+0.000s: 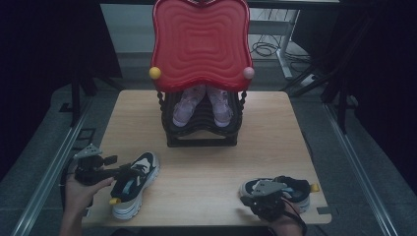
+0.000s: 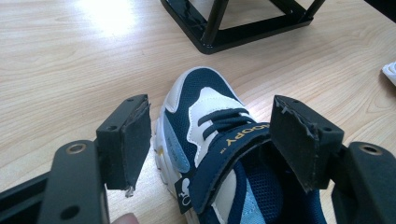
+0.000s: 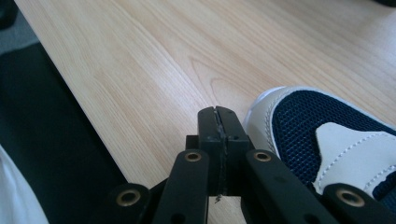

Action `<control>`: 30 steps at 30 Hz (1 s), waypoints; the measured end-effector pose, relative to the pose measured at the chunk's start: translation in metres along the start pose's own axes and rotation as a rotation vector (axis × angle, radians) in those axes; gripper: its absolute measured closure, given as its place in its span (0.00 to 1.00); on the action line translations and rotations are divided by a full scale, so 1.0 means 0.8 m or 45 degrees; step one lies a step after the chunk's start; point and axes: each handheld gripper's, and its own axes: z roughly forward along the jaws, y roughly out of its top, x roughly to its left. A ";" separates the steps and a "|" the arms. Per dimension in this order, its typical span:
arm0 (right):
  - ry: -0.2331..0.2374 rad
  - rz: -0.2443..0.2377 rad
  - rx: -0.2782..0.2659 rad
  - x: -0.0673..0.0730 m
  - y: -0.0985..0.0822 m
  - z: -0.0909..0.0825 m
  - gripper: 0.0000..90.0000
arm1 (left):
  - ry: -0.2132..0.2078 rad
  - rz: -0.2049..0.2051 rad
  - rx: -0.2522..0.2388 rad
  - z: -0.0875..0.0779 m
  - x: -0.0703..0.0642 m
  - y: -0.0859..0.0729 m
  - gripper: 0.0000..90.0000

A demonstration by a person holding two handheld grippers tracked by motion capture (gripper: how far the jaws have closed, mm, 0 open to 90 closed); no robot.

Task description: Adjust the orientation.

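Two navy-and-white sneakers on the table, a gripper at each.

The left gripper [image 2: 212, 140] has its jaws spread wide on either side of the left sneaker [image 1: 134, 183], around the strap and the collar, the pads [image 2: 135, 140] not pressing on it — the shoe lies on the wooden table [image 1: 206, 162] near the front left edge, toe pointing toward the black rack [image 1: 201, 129]. The right gripper [image 3: 218, 122] has its jaws pressed together with nothing between them, its tip just beside the toe of the right sneaker [image 3: 327, 140], low over the table's front right corner. On the rack, under a red tray [image 1: 200, 44], stands a pair of pink shoes [image 1: 202, 104] — well apart from both sneakers.
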 end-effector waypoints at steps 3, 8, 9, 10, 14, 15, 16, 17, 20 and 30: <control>-0.003 -0.009 0.076 -0.001 0.006 0.005 1.00 | -0.001 0.001 -0.005 -0.001 -0.001 0.000 0.33; -0.038 -0.009 0.115 -0.001 0.016 0.007 1.00 | 0.002 -0.005 -0.002 -0.001 0.002 -0.001 0.34; -0.051 -0.014 0.121 -0.001 0.018 0.007 1.00 | 0.002 -0.005 -0.001 -0.001 0.002 -0.001 0.34; -0.069 -0.024 0.132 -0.001 0.020 0.008 1.00 | 0.000 -0.006 -0.003 -0.002 0.002 -0.001 0.34; -0.118 -0.041 0.178 -0.005 0.027 0.010 1.00 | 0.000 -0.006 -0.005 -0.002 0.002 -0.001 0.34; -0.127 -0.045 0.190 -0.007 0.029 0.011 1.00 | 0.000 -0.007 -0.004 -0.002 0.002 -0.001 0.34; -0.140 -0.052 0.204 -0.008 0.030 0.012 1.00 | 0.001 -0.006 -0.002 -0.001 0.002 -0.001 0.34; -0.137 -0.051 0.221 -0.009 0.033 0.012 1.00 | 0.001 -0.006 0.000 -0.001 0.002 -0.001 0.34; -0.155 -0.071 0.244 -0.012 0.040 0.015 1.00 | -0.003 -0.004 0.003 0.001 0.001 -0.001 0.34; -0.182 -0.074 0.310 -0.032 0.065 0.022 1.00 | -0.001 -0.010 0.006 0.001 0.003 -0.002 0.34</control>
